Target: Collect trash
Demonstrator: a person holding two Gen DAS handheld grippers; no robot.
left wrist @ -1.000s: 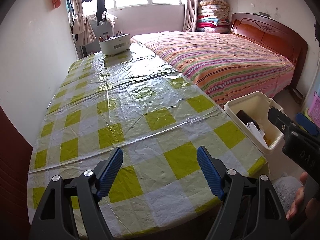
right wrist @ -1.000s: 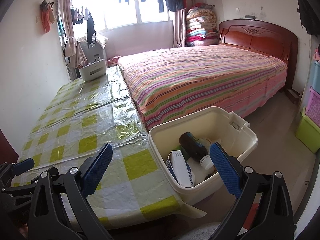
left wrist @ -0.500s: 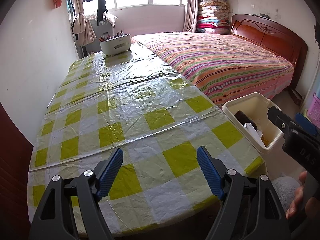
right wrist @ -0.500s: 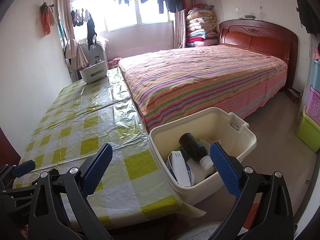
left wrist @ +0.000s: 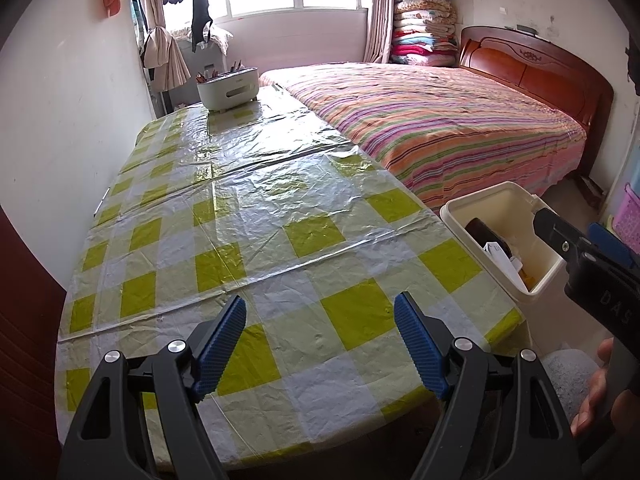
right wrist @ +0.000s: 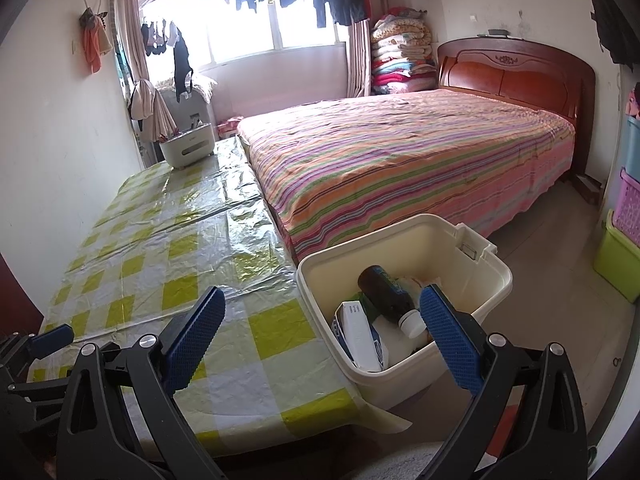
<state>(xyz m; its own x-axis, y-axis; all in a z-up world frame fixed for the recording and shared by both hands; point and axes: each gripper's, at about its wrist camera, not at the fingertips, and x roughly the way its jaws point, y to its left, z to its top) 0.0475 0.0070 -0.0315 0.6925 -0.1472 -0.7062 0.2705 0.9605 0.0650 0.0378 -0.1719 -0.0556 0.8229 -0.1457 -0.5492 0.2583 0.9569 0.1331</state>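
A cream plastic bin (right wrist: 460,236) stands beside the table's near right corner; it also shows in the left wrist view (left wrist: 498,196). Inside lie a dark bottle with a white cap (right wrist: 386,292), a white and blue carton (right wrist: 358,334) and other scraps. My right gripper (right wrist: 320,312) is open and empty, held above the bin's near left edge. My left gripper (left wrist: 320,332) is open and empty above the near end of the table (left wrist: 248,216), which has a yellow and white checked plastic cover. The right gripper's body shows at the right of the left wrist view (left wrist: 592,268).
A white caddy with pencils (left wrist: 228,88) stands at the table's far end, also in the right wrist view (right wrist: 186,148). A bed with a striped cover (right wrist: 400,156) runs along the table's right side. Coloured storage boxes (right wrist: 620,240) stand at the right wall.
Both grippers have drawn back a little and risen slightly; the table and bin look a bit farther away. Both stay open and empty.
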